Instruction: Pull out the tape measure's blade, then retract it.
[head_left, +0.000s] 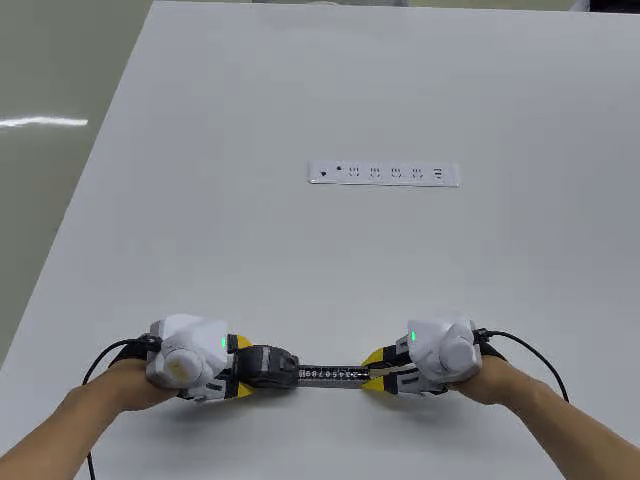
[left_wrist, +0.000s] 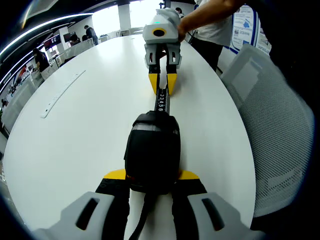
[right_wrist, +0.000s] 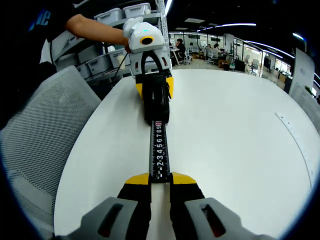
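A black tape measure case (head_left: 267, 366) lies near the table's front edge, held in my left gripper (head_left: 240, 375), which is shut on it; its yellow-tipped jaws clamp the case (left_wrist: 152, 150) in the left gripper view. A short length of black blade (head_left: 333, 374) with white numbers runs out to the right. My right gripper (head_left: 376, 374) is shut on the blade's end (right_wrist: 160, 172). In the right gripper view the blade (right_wrist: 159, 147) stretches flat over the table to the case (right_wrist: 156, 100).
A white power strip (head_left: 384, 173) lies flat mid-table, well beyond the grippers. The white table (head_left: 300, 250) stretches wide behind it. Grey mesh chairs (left_wrist: 275, 130) stand by the table's near edge, and storage shelves (right_wrist: 100, 55) stand further back.
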